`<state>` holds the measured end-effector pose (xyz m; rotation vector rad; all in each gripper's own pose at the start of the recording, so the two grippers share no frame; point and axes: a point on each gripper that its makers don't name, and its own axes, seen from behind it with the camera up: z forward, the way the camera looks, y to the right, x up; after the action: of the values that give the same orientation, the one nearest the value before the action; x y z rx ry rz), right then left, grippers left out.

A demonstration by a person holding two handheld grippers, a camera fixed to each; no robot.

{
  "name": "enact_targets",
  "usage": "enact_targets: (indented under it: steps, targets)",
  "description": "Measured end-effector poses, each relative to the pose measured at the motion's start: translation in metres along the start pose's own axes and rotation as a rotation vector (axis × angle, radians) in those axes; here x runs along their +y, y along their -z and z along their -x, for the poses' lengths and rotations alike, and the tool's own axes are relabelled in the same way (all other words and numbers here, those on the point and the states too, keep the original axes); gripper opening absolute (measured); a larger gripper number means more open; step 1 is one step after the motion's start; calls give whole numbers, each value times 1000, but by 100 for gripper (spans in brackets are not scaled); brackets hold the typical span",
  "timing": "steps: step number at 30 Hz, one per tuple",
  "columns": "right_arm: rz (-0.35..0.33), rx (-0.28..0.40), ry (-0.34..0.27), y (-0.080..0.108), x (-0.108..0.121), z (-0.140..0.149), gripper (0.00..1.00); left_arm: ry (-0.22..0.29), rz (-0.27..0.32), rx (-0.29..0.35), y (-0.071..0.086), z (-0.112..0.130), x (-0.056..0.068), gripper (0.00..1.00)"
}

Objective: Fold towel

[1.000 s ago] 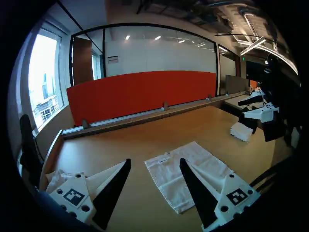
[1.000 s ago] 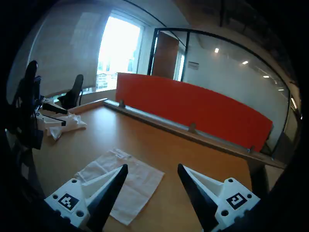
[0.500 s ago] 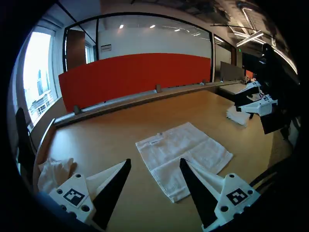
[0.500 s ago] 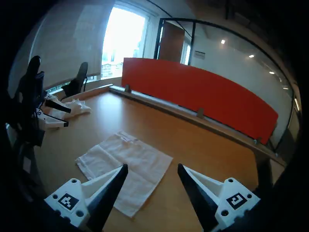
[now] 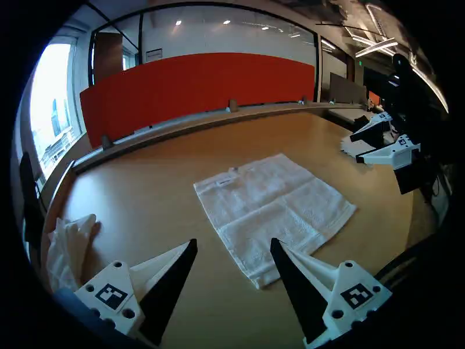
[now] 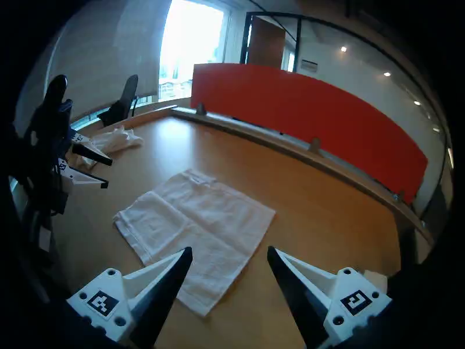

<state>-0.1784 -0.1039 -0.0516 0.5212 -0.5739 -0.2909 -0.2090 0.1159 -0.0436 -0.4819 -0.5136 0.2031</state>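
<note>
A white towel [image 5: 273,209] lies spread flat on the wooden table [image 5: 151,186], with a small label near its far edge. My left gripper [image 5: 232,242] hovers open at the towel's near corner, with nothing between its fingers. The right gripper [image 5: 354,149] hangs open above the table to the right of the towel, held by a dark-sleeved arm. In the right gripper view the same towel [image 6: 197,224] lies ahead, and my right gripper [image 6: 229,250] stands open over its near edge. The left gripper [image 6: 108,174] shows open at the left, just off the towel's corner.
A crumpled white cloth [image 5: 67,244] lies at the table's left end, also visible as the cloth [image 6: 119,139] beside a dark chair [image 6: 125,102]. A red partition [image 5: 197,87] runs along the far edge. A folded white cloth [image 6: 375,280] sits by my right finger.
Both grippers have tipped down and drawn closer to the table, so the towel now sits fuller and higher in each view. Both stay open; the towel has not moved.
</note>
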Motion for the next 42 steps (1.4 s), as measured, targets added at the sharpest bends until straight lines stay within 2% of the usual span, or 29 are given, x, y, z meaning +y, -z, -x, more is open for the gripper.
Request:
enact_targets:
  steps: [11, 23, 42]
  targets:
    - [-35, -78, 18, -20, -12, 41, 100, -10, 41, -80, -19, 34, 14, 93]
    - [-74, -158, 35, -27, -23, 80, 100, -30, 81, -147, -32, 63, 28, 93]
    - [-126, -259, 36, -31, -31, 123, 100, -41, 116, -243, -42, 89, 37, 93]
